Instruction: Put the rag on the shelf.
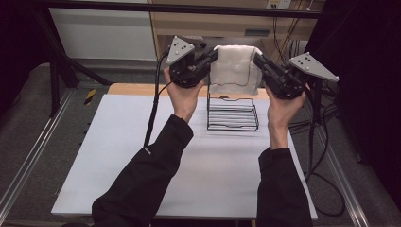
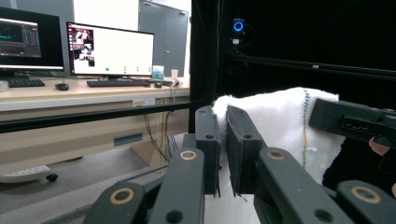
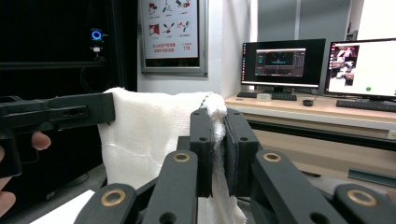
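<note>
Towel (image 1: pixel 235 69), corners hidden inside clamped left tongs (image 1: pixel 213 56) and right tongs (image 1: pixel 258 60), hides the rack's (image 1: pixel 232 115) top.

A black wire rack (image 1: pixel 232 115) is sitting on a white table (image 1: pixel 118 156), toward its far edge. Behind the table, two monitors (image 2: pixel 110 50) are glowing on a pale wooden desk (image 2: pixel 70 93), with a keyboard (image 2: pixel 116 83) and mouse (image 2: pixel 61 86) lying in front. A poster (image 3: pixel 173 29) is hanging on the wall.
</note>
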### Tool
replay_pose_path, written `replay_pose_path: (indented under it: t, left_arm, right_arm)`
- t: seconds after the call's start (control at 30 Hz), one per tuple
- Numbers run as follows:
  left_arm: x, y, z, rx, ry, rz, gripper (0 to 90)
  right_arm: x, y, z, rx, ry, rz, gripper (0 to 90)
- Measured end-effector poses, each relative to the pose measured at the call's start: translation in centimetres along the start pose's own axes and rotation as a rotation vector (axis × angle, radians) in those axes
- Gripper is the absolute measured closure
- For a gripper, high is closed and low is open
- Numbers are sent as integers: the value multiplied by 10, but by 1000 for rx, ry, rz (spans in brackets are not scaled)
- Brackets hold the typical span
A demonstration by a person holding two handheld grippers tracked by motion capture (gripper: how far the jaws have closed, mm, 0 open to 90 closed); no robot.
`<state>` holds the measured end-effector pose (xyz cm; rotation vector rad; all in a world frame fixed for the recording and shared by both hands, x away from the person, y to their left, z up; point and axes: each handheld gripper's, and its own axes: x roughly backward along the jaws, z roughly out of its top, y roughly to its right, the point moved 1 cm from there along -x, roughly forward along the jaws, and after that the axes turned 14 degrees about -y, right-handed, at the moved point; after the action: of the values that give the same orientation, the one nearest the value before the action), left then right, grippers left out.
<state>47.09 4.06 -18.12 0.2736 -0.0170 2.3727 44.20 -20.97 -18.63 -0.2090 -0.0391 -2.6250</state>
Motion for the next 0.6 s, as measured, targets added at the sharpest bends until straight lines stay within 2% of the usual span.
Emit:
replay_pose_path:
  t: [0.33, 0.6]
  left_arm:
    - [-8, -4, 13, -7, 6, 13, 837]
    - [-17, -10, 19, 7, 19, 13, 837]
  right_arm:
    - [-8, 8, 12, 2, 5, -7, 832]
    - [-18, 15, 18, -7, 2, -10, 832]
